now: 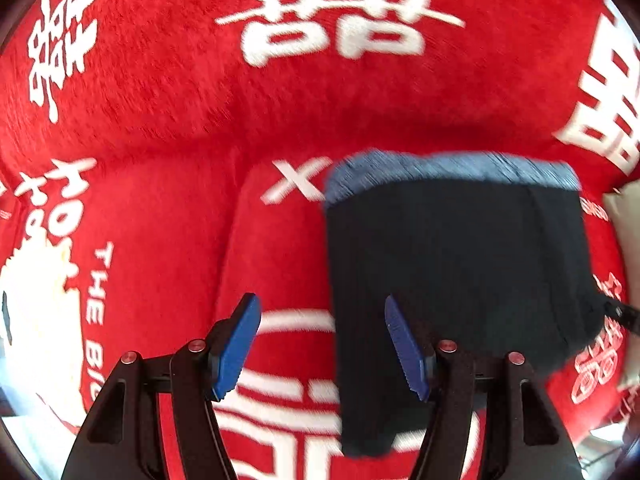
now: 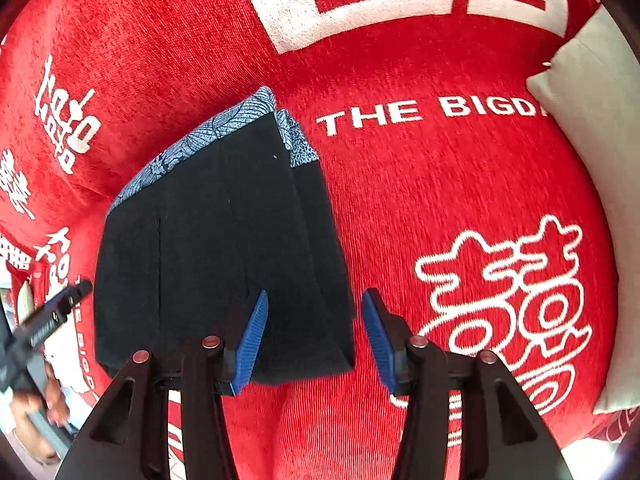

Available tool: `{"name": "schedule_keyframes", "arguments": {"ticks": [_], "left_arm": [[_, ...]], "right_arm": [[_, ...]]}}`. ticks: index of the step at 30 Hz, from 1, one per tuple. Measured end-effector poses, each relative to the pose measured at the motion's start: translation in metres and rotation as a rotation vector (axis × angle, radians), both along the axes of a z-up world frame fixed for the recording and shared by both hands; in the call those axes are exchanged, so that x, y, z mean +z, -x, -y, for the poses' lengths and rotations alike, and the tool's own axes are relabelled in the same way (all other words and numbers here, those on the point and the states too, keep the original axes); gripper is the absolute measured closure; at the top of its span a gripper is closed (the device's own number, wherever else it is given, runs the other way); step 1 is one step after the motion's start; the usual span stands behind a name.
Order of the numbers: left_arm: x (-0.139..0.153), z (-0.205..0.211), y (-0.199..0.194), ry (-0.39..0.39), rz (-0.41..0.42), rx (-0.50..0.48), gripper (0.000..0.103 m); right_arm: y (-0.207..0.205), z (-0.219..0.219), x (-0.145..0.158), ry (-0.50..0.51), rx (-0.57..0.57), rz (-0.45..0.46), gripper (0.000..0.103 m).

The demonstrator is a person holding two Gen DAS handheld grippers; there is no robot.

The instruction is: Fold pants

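Right wrist view: folded black pants (image 2: 224, 248) lie as a soft rectangular bundle on red plush cover (image 2: 420, 184).
Patterned blue-grey waistband at the far edge; both grippers, left gripper (image 1: 322, 346) and right gripper (image 2: 314, 342), spread, pinching nothing; pale cushion (image 2: 596, 152) right.

Pants (image 2: 224, 248) on blanket (image 2: 420, 184) — pillow (image 2: 592, 128) right.

Left black two-finger gripper with blue ribbed pads (image 1: 322, 346): pointing steeply down, jaws apart, nothing clamped between the pads. View motion-blurred.

Right black two-finger gripper with blue ribbed pads (image 2: 314, 344): also pointing steeply down, jaws apart, pads pressing on nothing.

From the right wrist view, the left tool shows far out to the left of the right jaws, a hand (image 2: 36, 408) gripping its handle.
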State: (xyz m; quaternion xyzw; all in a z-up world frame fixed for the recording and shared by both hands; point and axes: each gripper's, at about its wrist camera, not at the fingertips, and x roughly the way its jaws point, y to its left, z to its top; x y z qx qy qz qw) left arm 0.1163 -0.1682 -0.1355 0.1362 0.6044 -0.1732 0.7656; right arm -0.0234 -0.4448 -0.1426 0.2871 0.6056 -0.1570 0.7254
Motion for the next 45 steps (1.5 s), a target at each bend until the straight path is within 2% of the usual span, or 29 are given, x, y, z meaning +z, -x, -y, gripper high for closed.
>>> {"name": "schedule_keyframes", "arguments": {"ticks": [1,5,12,14,15,16,19,22,29,33,35,36,39,42,45], "left_arm": [[0.010,0.008,0.014,0.002,-0.016,-0.014,0.037],[0.001,0.013,0.031,0.000,-0.052,-0.012,0.037],[-0.006,0.011,0.033,0.008,-0.056,0.021,0.037],[-0.006,0.014,0.035,-0.007,-0.038,0.015,0.031],[-0.006,0.015,0.035,-0.023,-0.025,0.017,0.022],[-0.005,0.015,0.036,-0.031,-0.015,0.019,0.021],[-0.005,0.011,0.034,-0.008,-0.030,0.035,0.021],[-0.007,0.008,0.032,0.010,-0.046,0.050,0.021],[-0.005,0.009,0.034,0.005,-0.036,0.052,0.021],[-0.005,0.010,0.034,0.006,-0.046,0.052,0.021],[-0.006,0.010,0.033,-0.006,-0.043,0.048,0.011],[-0.007,0.010,0.033,-0.013,-0.040,0.046,0.001],[-0.014,0.009,0.032,0.019,-0.084,0.042,0.001],[-0.018,0.001,0.026,0.081,-0.154,0.083,0.001],[-0.020,-0.004,0.022,0.112,-0.189,0.107,0.001]], "right_arm": [[-0.001,0.000,-0.001,0.003,0.001,-0.002,0.045],[0.007,-0.001,-0.002,0.023,0.007,-0.012,0.044],[0.018,-0.006,-0.002,0.034,0.001,-0.029,0.043],[0.019,-0.009,0.000,0.032,0.001,-0.038,0.042],[0.021,-0.010,0.002,0.023,-0.002,-0.015,0.042],[0.022,-0.011,0.004,0.025,0.002,-0.018,0.042],[0.040,-0.016,0.020,0.018,0.014,-0.020,0.038],[0.047,-0.021,0.020,0.013,0.022,-0.028,0.038],[0.062,-0.025,0.015,-0.027,0.013,-0.028,0.025],[0.070,-0.021,0.017,-0.038,-0.001,-0.029,0.024],[0.074,-0.018,0.018,-0.050,-0.011,-0.029,0.024],[0.075,-0.016,0.017,-0.057,-0.015,-0.029,0.024],[0.071,-0.012,0.012,-0.065,-0.018,-0.030,0.024],[0.069,-0.008,0.006,-0.083,-0.025,-0.031,0.024],[0.071,-0.003,0.004,-0.109,-0.042,-0.023,0.021]]}}
